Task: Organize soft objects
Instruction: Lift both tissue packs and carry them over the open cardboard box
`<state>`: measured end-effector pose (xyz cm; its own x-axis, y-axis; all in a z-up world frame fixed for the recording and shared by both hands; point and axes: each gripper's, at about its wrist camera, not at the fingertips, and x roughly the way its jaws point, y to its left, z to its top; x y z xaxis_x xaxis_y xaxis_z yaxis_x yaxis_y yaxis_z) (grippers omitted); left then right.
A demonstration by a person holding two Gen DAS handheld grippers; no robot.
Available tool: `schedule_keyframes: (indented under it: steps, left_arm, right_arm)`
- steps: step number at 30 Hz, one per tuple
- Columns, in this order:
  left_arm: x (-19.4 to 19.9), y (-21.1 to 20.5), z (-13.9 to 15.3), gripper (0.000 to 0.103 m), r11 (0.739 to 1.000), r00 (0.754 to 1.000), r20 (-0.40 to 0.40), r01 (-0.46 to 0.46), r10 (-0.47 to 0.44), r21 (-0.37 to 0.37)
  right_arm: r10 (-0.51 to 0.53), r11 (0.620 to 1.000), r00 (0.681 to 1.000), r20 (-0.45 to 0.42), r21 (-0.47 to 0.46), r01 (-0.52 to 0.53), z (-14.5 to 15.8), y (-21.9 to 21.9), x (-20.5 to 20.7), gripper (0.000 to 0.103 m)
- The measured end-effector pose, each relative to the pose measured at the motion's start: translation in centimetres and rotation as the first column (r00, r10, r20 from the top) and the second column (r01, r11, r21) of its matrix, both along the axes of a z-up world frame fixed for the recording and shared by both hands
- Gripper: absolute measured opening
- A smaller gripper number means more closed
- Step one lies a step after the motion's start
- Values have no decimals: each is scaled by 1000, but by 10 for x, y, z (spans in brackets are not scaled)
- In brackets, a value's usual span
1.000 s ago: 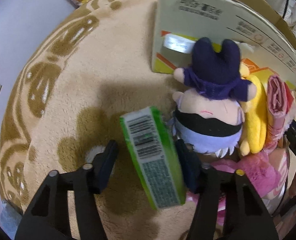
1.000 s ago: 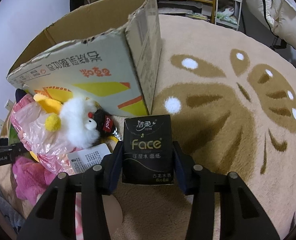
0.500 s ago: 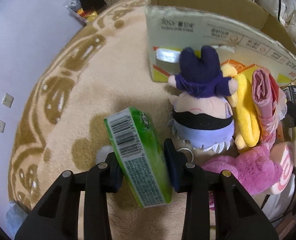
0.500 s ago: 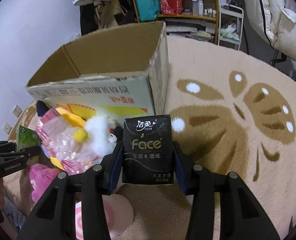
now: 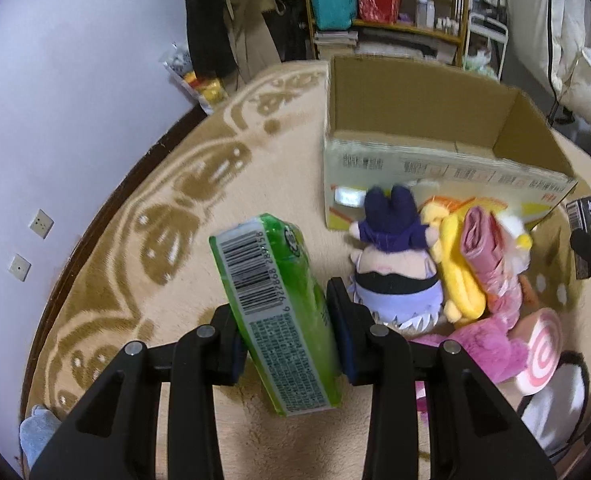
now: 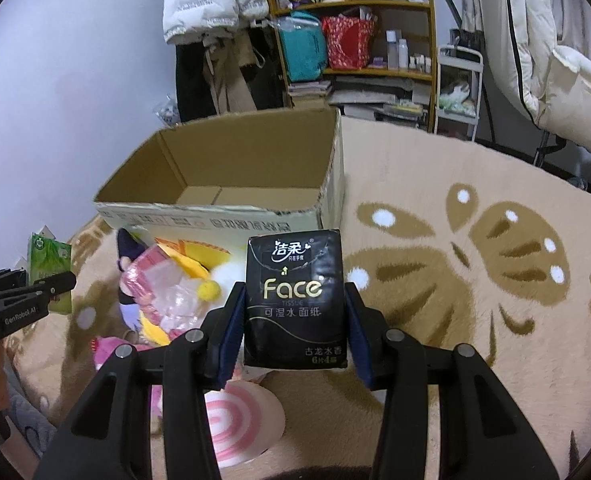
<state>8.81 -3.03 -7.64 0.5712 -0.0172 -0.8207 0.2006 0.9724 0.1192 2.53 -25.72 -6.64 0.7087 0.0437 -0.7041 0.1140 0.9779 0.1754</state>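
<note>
Even, fairly dim indoor light is falling from overhead, leaving only soft, faint shadows on the beige plush carpet with brown butterfly patterns [image 5: 199, 184] near the heap of toys. Strong fisheye distortion is bending both views, curving the pale lilac wall [image 5: 75, 80] on the left and ending in black vignetted corners. Motion blur is softening the open brown cardboard box [image 5: 435, 152] and the far shelves in the left wrist view, while a small white glare patch is shining on the box's near printed face.
</note>
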Motion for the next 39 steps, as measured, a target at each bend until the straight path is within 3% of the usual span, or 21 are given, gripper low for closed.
schedule_keyframes:
  steps: [8,17,27,39]
  left_arm:
    - [-7,2,34,34,999,988,156,14,-19,35]
    - [-3,-15,68,34,995,959,265,84,-97,61]
    - [28,-25,81,34,992,945,304,101,-121,81]
    - [62,-46,81,34,985,927,333,158,-171,66]
  right_arm:
    - [11,1000,996,90,3,-11,29,11,-9,49]
    - [38,999,987,156,10,-40,52,14,-2,49]
    - [99,995,976,193,-30,-95,64,27,25,49]
    - [110,993,979,170,-57,-102,61,25,62,49]
